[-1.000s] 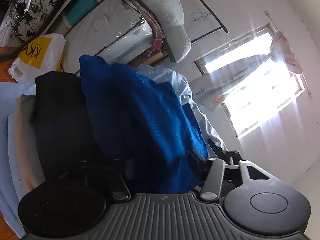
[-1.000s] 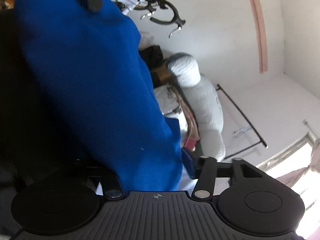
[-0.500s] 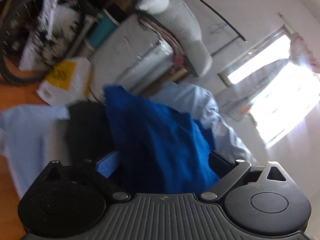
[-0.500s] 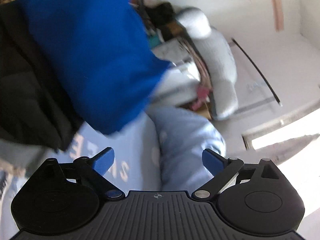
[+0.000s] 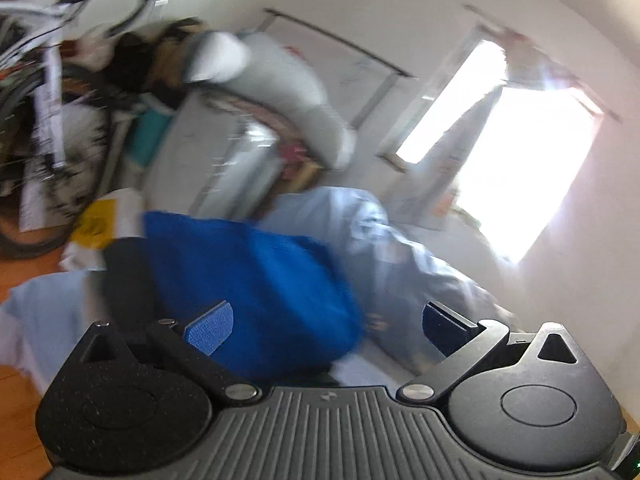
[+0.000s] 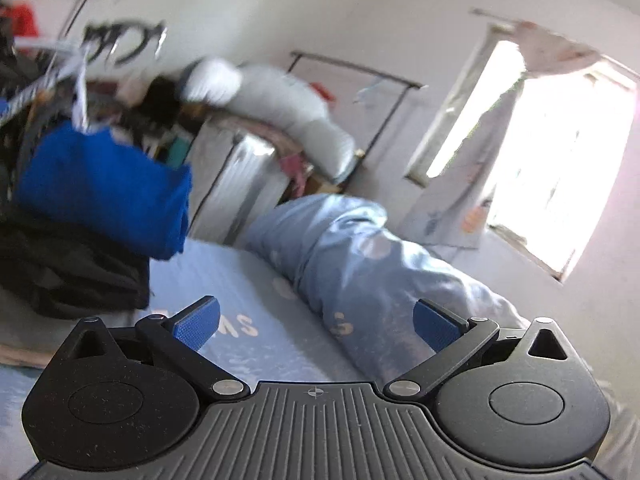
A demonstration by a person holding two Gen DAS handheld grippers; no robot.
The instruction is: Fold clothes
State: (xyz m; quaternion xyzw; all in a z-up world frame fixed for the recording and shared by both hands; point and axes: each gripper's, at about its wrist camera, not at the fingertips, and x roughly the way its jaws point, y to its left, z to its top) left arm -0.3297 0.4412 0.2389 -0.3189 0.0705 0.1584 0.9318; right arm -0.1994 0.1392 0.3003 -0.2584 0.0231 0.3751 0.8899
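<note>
Release made, blue garment stacked

You let go: a second earlier both grippers clamped the blue garment (image 6: 108,188). Left gripper (image 5: 326,326) stood spread wide, empty; right gripper (image 6: 316,322) was opening, nothing between. Garment lay folded atop the black clothing (image 6: 72,272) on the bed (image 6: 224,280). Next piece, likely.

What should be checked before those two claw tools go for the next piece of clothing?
1. Left gripper empty: ok, fingers wide apart, pressing nothing.
2. Right gripper empty: ok, its fingers are opening and only bedding shows between them.
3. Blue garment on the stack: ok, it lies on the black garment.
4. Blue garment folded neatly: cannot tell, both views are blurred.
5. Stack steady: cannot tell.
6. Next garment to fold in view: cannot tell; only the light blue duvet lies ahead.
</note>
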